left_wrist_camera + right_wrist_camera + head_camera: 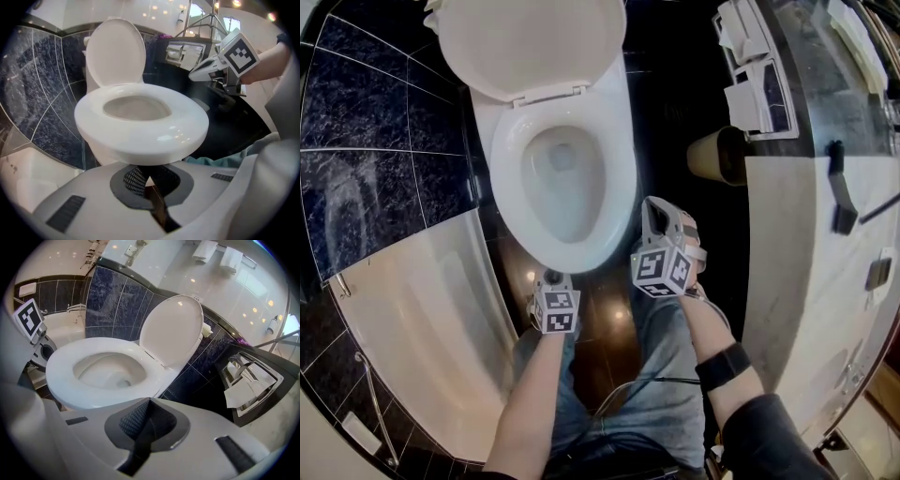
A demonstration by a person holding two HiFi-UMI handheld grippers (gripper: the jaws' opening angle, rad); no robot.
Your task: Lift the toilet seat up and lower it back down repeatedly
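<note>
The white toilet seat (508,178) lies down flat on the bowl, and the lid (534,42) stands raised against the back. My left gripper (551,278) is shut with nothing in it, just in front of and below the seat's front edge (140,140); in its own view the jaws (146,180) meet under the rim. My right gripper (652,208) is shut and empty too, beside the seat's front right. The right gripper view looks over its closed tips (149,401) across the seat (61,376) to the lid (171,329), with the left gripper (40,341) at the far left.
A white bathtub (422,309) and dark blue tiled wall (366,122) flank the toilet's left. On the right are a paper holder (750,84), a tan roll (717,155) and a pale marble counter (806,281). The person's jeans (666,375) are below.
</note>
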